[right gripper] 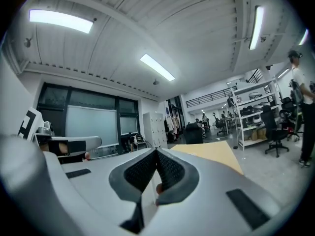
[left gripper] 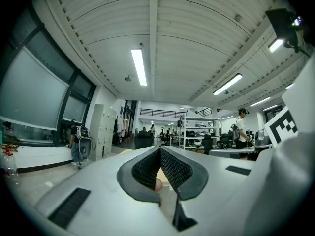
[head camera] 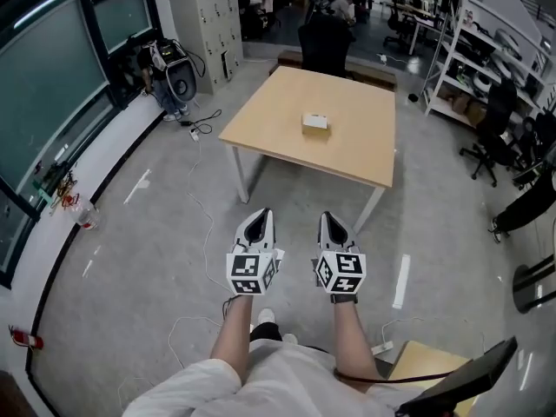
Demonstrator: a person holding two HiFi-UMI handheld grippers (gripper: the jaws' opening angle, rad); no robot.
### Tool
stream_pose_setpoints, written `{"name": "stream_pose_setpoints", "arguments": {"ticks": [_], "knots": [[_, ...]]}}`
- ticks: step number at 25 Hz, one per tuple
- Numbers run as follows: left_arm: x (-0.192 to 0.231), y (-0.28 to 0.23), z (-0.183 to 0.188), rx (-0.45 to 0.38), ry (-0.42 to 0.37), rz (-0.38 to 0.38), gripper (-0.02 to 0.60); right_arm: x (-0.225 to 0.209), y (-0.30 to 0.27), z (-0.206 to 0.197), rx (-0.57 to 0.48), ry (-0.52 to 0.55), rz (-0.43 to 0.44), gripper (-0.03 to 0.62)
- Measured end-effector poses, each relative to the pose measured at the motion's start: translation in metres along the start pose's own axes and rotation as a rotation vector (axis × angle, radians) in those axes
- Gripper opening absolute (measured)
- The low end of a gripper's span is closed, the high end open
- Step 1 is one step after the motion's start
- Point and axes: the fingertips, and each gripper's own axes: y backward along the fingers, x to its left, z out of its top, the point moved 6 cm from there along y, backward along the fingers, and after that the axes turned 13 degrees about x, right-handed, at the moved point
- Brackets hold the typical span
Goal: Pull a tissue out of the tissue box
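Far centre, on the bench (head camera: 360,150): 1 tissue box (head camera: 314,122), well apart from both tools. Near centre: left tool (head camera: 259,217) and right tool (head camera: 334,221), jaws together on each, nothing between them, pointing level.
Step, as judged: approach only.
Next: reach the near bench edge, then part 1 tool's jaws at the box top.
Room: open floor ahead; floor cables (head camera: 198,127) to the left.

tissue box (head camera: 314,122) on table (head camera: 347,150) | table ahead of left claw (head camera: 260,216), right claw (head camera: 329,219) | chair (head camera: 325,46) behind table
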Motion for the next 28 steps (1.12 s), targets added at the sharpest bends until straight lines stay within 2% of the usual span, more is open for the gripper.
{"name": "stream_pose_setpoints", "arguments": {"ticks": [4,9,14,21,28], "knots": [[0.003,-0.051,-0.001,0.017,-0.012,-0.036,-0.011,-0.028,-0.031,0.005,-0.006,-0.04,-0.016,-0.006],[0.028,-0.135,0.004,0.015,0.004,-0.08,-0.011,-0.068,-0.095,0.012,0.002,-0.051,-0.071,-0.006],[0.055,-0.233,0.035,-0.007,0.005,-0.127,-0.011,-0.106,-0.18,0.052,0.005,-0.029,-0.097,-0.006],[0.114,-0.341,0.08,-0.06,0.006,-0.17,-0.01,-0.121,-0.299,0.101,-0.018,0.005,-0.1,-0.006],[0.125,-0.416,0.081,-0.001,-0.002,-0.219,-0.011,-0.156,-0.364,0.106,0.04,-0.039,-0.115,-0.006]]}}
